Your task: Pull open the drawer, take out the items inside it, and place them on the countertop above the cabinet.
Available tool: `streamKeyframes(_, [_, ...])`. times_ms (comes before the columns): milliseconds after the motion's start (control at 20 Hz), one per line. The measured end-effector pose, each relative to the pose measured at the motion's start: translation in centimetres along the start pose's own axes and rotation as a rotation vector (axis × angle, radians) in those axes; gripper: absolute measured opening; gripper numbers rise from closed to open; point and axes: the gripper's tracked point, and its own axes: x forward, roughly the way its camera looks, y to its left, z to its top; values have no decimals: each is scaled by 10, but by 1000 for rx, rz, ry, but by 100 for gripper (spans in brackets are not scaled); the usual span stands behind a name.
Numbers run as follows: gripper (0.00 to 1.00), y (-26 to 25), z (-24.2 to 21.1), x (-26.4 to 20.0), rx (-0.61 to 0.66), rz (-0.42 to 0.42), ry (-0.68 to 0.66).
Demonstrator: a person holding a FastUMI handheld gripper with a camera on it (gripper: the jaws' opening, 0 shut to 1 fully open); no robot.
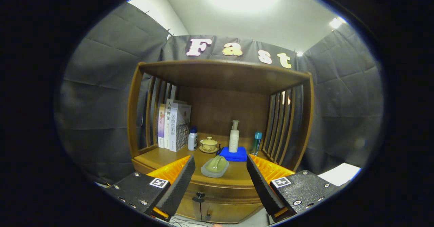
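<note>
The gripper [220, 176] hung released, fingers spread and empty, low in the frame. Between them the drawer [217, 190] looked shut, its knob [199, 196] untouched, so apparently every step remained. Beyond, mid-frame, the countertop [162, 157] held a soap dish [215, 166], pump bottle [233, 137], lidded cup [208, 144] and books [174, 125].

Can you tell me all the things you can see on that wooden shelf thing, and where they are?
cabinet: one, brown wood, ahead of the fingers
books: a few, white and pale, standing at the countertop's left
small bottle: one, white with blue cap, beside the books
lidded cup: one, yellowish, on a saucer
pump bottle: one, white, on the blue pad
slim bottle: one, teal, by the right slats
soap dish: one, green and grey, front countertop
drawer knob: one, dark, below the countertop
gripper: one, fingers open, holding nothing
</note>
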Motion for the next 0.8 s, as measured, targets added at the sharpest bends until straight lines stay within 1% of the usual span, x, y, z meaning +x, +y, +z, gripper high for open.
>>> streamKeyframes(100, [95,3,22,-26,3,3,-20])
streamKeyframes(300, [94,3,61,-77,107,-15,-60])
streamKeyframes(450, [94,5,82,-109,138,-20,-107])
streamKeyframes(600, [94,11,100,-126,139,-17,-134])
streamKeyframes(700, [94,5,103,-132,119,-51,-140])
streamKeyframes(800, [94,10,105,-136,118,-50,-143])
